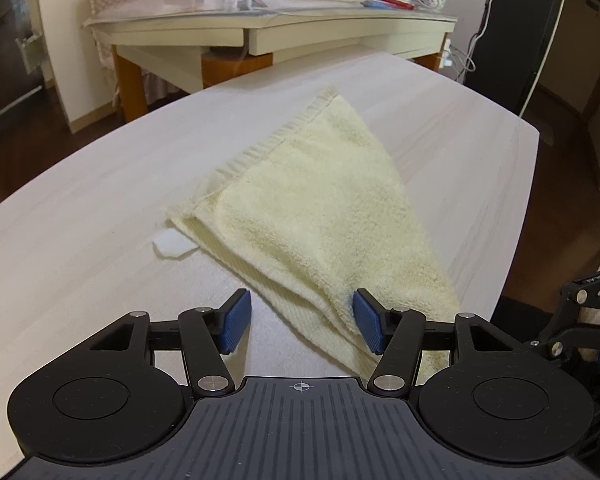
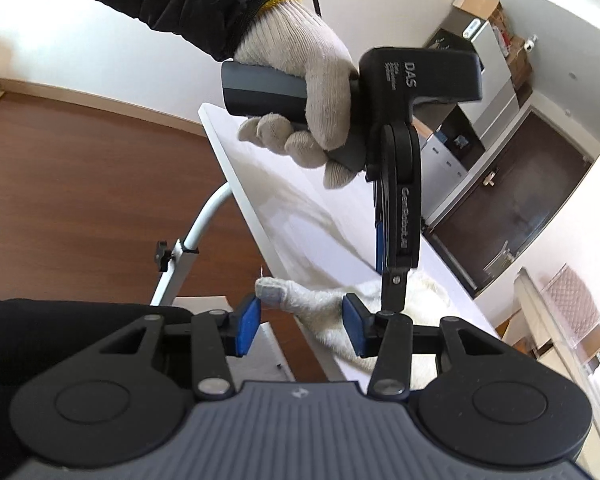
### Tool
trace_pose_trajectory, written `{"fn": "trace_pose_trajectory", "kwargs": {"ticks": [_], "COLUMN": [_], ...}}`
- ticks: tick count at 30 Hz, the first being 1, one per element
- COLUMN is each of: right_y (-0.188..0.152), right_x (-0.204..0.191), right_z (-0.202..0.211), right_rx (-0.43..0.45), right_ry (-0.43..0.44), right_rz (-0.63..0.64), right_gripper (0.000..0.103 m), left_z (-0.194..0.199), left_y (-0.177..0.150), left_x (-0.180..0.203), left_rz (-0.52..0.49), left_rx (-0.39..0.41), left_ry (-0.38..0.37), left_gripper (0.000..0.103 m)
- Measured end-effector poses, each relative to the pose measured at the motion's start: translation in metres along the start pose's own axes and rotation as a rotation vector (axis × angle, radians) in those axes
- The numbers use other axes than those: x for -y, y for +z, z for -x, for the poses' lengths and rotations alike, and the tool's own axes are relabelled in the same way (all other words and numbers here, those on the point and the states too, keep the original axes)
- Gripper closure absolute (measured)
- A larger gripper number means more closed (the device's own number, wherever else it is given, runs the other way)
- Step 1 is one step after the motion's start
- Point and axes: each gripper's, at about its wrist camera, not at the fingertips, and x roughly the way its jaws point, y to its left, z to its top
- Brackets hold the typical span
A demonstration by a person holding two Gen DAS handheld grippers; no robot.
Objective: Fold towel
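A pale yellow towel (image 1: 320, 208) lies folded in a rough triangle on the white table (image 1: 100, 200). Its narrow near end runs in between the blue pads of my left gripper (image 1: 302, 322). That gripper is open: the towel lies against the right pad and clear of the left one. In the right wrist view my right gripper (image 2: 300, 330) is open at the table's edge. The towel's corner (image 2: 316, 308) sits loose just beyond its gap, and neither pad presses on it. A gloved hand (image 2: 300, 80) holds the left gripper (image 2: 380, 256) pointing down at the towel.
A small white label (image 1: 172, 244) sticks out by the towel's left corner. Behind the table stand a cluttered desk (image 1: 260, 28) and a black cabinet (image 1: 512, 40). A metal frame (image 2: 188, 248) stands below the table's edge (image 2: 252, 216), over a brown wooden floor (image 2: 80, 180).
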Motion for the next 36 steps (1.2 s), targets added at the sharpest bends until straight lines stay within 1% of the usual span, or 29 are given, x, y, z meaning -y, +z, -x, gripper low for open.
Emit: {"fn": "trace_pose_trajectory", "kwargs": {"ticks": [3, 5, 6, 8, 10, 14, 17, 19, 21, 24, 27, 30, 34, 36], "right_y": [0.005, 0.005, 0.005, 0.005, 0.007, 0.009, 0.009, 0.006, 0.003, 0.001, 0.0, -0.001, -0.005, -0.008], "right_x": [-0.007, -0.01, -0.011, -0.01, -0.009, 0.001, 0.005, 0.007, 0.008, 0.011, 0.014, 0.018, 0.03, 0.042], "right_z": [-0.005, -0.006, -0.006, -0.005, -0.007, -0.005, 0.0, 0.006, 0.01, 0.013, 0.016, 0.021, 0.025, 0.027], "right_rx": [-0.002, -0.005, -0.008, -0.015, -0.021, -0.019, -0.005, 0.005, 0.014, 0.025, 0.039, 0.062, 0.085, 0.105], "right_ry": [-0.014, -0.018, -0.02, -0.017, -0.015, 0.0, 0.008, 0.02, 0.035, 0.063, 0.091, 0.138, 0.207, 0.248], "right_rz": [0.043, 0.067, 0.081, 0.083, 0.077, 0.032, 0.015, 0.004, 0.0, -0.015, -0.028, -0.048, -0.079, -0.124], "right_gripper": [0.058, 0.068, 0.068, 0.081, 0.085, 0.086, 0.086, 0.086, 0.086, 0.086, 0.086, 0.086, 0.086, 0.086], "left_z": [-0.001, -0.001, -0.001, -0.001, -0.002, 0.004, 0.016, 0.02, 0.016, 0.008, -0.006, -0.016, -0.02, -0.022], "left_y": [0.0, 0.0, 0.0, 0.0, 0.0, 0.0, 0.003, 0.006, 0.012, 0.021, 0.027, 0.03, 0.032, 0.037], "left_x": [0.001, 0.001, 0.001, 0.001, 0.0, -0.002, -0.012, -0.015, -0.022, -0.031, -0.034, -0.037, -0.043, -0.048], "left_rz": [-0.009, -0.012, -0.014, -0.014, -0.016, -0.002, 0.035, 0.041, 0.046, 0.053, -0.006, -0.056, -0.074, -0.069], "left_rx": [0.0, 0.001, 0.002, 0.003, 0.004, 0.018, 0.072, 0.081, 0.088, 0.107, 0.087, 0.059, 0.039, 0.003], "left_ry": [0.004, 0.005, 0.006, 0.006, 0.01, -0.009, 0.004, 0.029, 0.093, 0.149, 0.208, 0.236, 0.218, 0.206], "left_gripper": [0.041, 0.04, 0.04, 0.039, 0.037, 0.039, 0.039, 0.039, 0.04, 0.04, 0.04, 0.039, 0.035, 0.035]}}
